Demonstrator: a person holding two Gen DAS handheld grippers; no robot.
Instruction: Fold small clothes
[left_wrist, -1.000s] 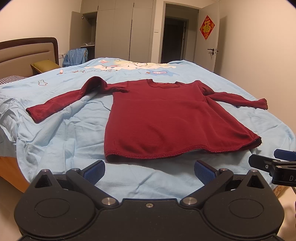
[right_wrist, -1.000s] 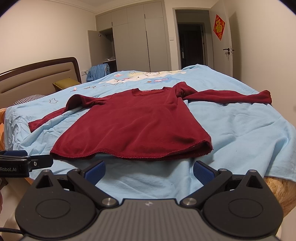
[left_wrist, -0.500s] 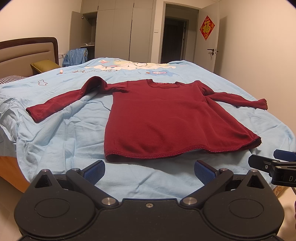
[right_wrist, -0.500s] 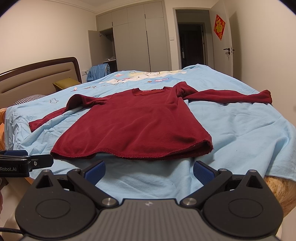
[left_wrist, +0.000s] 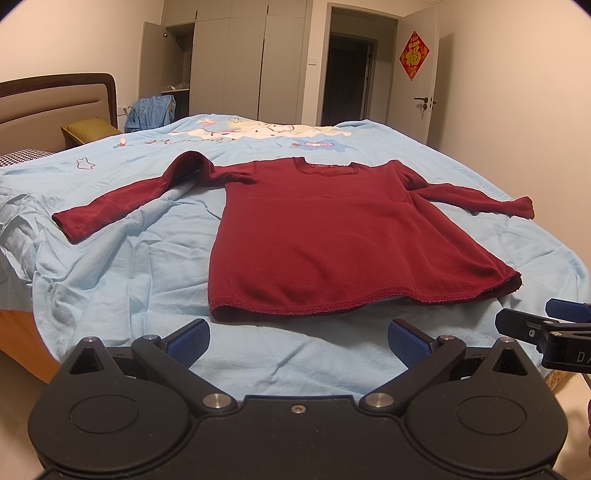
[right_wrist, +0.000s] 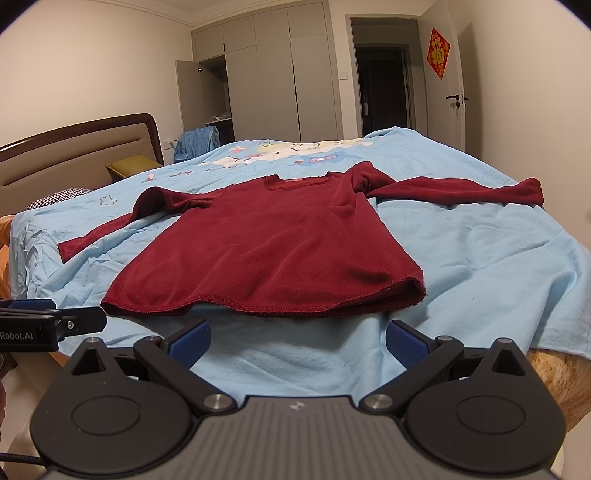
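Observation:
A dark red long-sleeved top (left_wrist: 332, 236) (right_wrist: 280, 243) lies flat on the light blue bedsheet (left_wrist: 129, 280) (right_wrist: 480, 258), hem towards me and both sleeves spread out to the sides. My left gripper (left_wrist: 297, 338) hovers open just short of the hem, nearer its left corner, with nothing between its blue pads. My right gripper (right_wrist: 297, 338) is open too, empty, just before the hem's right half. Each gripper shows at the edge of the other's view.
The bed's near edge runs just under both grippers. A padded headboard (left_wrist: 55, 107), an olive pillow (left_wrist: 88, 129) and a checked pillow (right_wrist: 61, 195) lie at the left. Wardrobes (right_wrist: 280, 74), blue clothing (left_wrist: 151, 110) on something by the wardrobe and an open doorway (left_wrist: 347, 81) stand beyond the bed.

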